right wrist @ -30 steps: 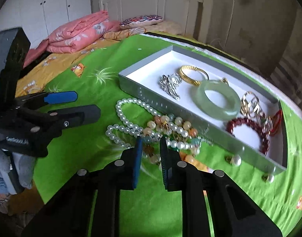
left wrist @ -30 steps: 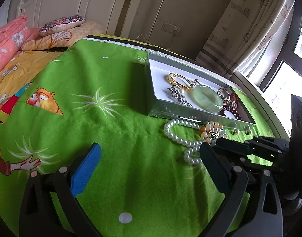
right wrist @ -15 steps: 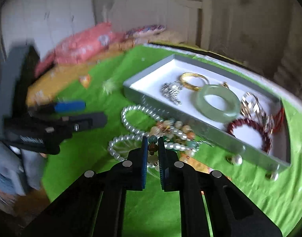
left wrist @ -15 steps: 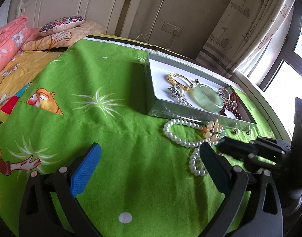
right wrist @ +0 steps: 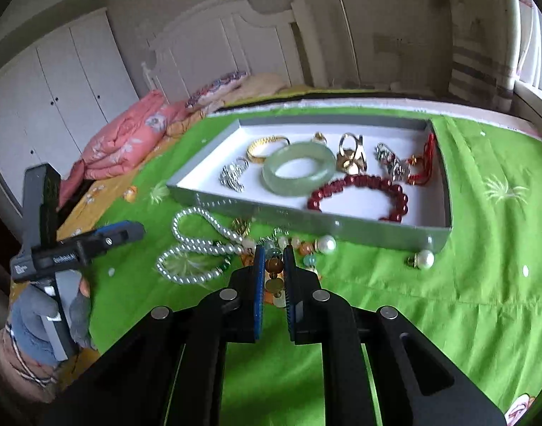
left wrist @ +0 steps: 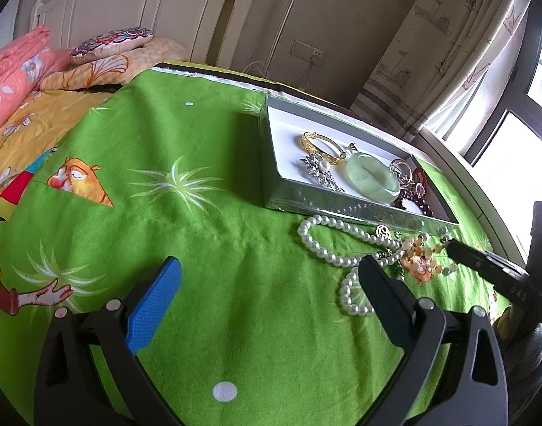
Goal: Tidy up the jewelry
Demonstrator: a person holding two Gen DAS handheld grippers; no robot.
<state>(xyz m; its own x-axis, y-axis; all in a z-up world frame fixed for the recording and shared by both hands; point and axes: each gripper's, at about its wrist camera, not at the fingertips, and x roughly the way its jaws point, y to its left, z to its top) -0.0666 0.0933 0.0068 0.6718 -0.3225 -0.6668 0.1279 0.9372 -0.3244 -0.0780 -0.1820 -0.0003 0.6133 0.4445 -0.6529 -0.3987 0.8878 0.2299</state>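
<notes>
Right gripper [right wrist: 274,273]: jaws drawn nearly together, pinching the multicoloured bead strand [right wrist: 275,266]; amber and pale beads are seen stacked in the narrow gap between the blue pads. The strand's long axis between the jaws runs roughly along the fingers, toward the tray; its remainder trails off to either side on the green cloth [right wrist: 448,301]. Whether the strand is lifted clear of the cloth cannot be told. Just left of the jaws the pearl necklace [right wrist: 196,245] is laid in two loops, its long axis running diagonally from the near left toward the tray. Two loose pearl earrings [right wrist: 422,259] are noted on the cloth just beside the tray's near wall. Left gripper [left wrist: 267,284]: jaws spread wide, nothing between them, held above bare cloth; the pearl necklace [left wrist: 327,245] lies ahead and to its right, partly behind the right finger. Beyond, the grey tray [right wrist: 214,198] with a white floor is seen holding a jade bangle [right wrist: 299,168], gold bangle [right wrist: 265,145], silver brooch [right wrist: 232,175], red bead bracelet [right wrist: 359,195] and smaller rings. Farthest: pink quilt [right wrist: 125,145] and white headboard [left wrist: 129,3].
</notes>
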